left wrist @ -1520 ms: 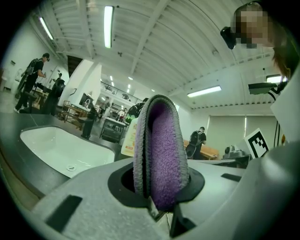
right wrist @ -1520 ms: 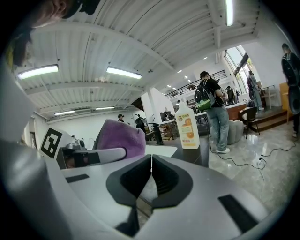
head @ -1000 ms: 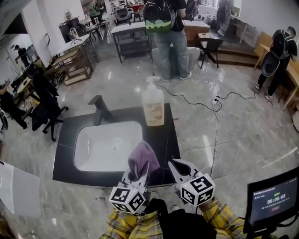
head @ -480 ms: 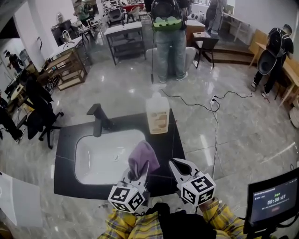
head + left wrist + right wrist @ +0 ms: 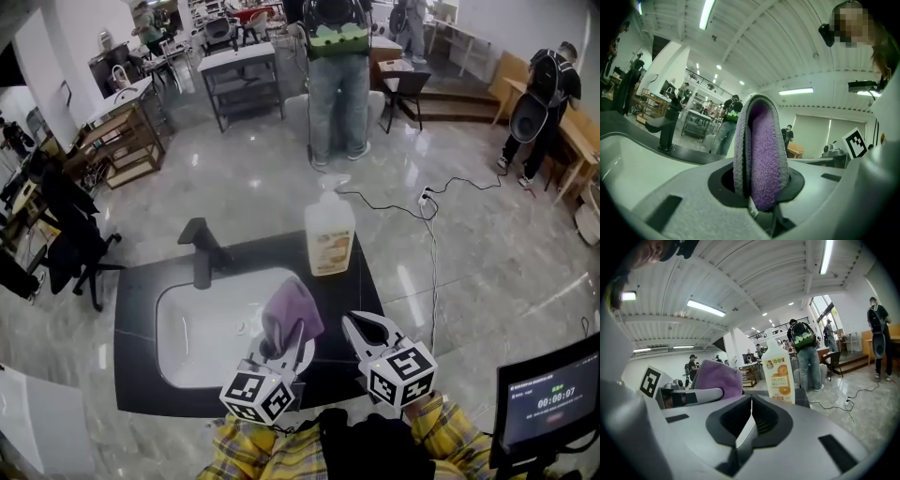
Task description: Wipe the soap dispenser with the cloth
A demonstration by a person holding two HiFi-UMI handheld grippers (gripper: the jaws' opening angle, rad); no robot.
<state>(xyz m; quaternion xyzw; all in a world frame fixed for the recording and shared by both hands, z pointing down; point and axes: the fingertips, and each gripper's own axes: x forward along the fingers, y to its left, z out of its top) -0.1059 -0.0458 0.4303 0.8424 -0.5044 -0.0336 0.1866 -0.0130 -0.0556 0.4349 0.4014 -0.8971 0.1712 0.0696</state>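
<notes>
Nearest me, my yellow plaid sleeves [image 5: 258, 455] fill the bottom of the head view, with the two marker cubes just past them. Off to my right, the timer on the small screen [image 5: 548, 398] has ticked on since a second ago.

My left gripper [image 5: 284, 345] is clamped on the purple cloth [image 5: 292, 311]. In the left gripper view the folded cloth [image 5: 761, 150] stands upright, pinched at its lower end between the jaws, with its free end rising above them. My right gripper [image 5: 354, 324] is pressed shut on nothing, and in the right gripper view its jaws meet along a thin seam. The two grippers sit side by side, close but apart, both pointing across the counter. Their pose and the grip on the cloth match the earlier frames.

What has changed is the scene beneath them. The black countertop [image 5: 136, 291] and white sink basin [image 5: 202, 323] have slid nearer in the head view. The soap dispenser [image 5: 329, 239] has moved right and down and looks larger. The cloth's tip was well short of the dispenser's base before and now comes almost level with it, though the two are not touching.

The dispenser stands upright on the far right part of the countertop, to the right of the black faucet [image 5: 200, 251]. In the right gripper view it is straight ahead past the jaws, its orange-fruit label facing me.

Beyond it, a power cable [image 5: 431, 202] trails over the marble floor. The standing person with a backpack [image 5: 336, 84] is now cropped higher by the top edge.
</notes>
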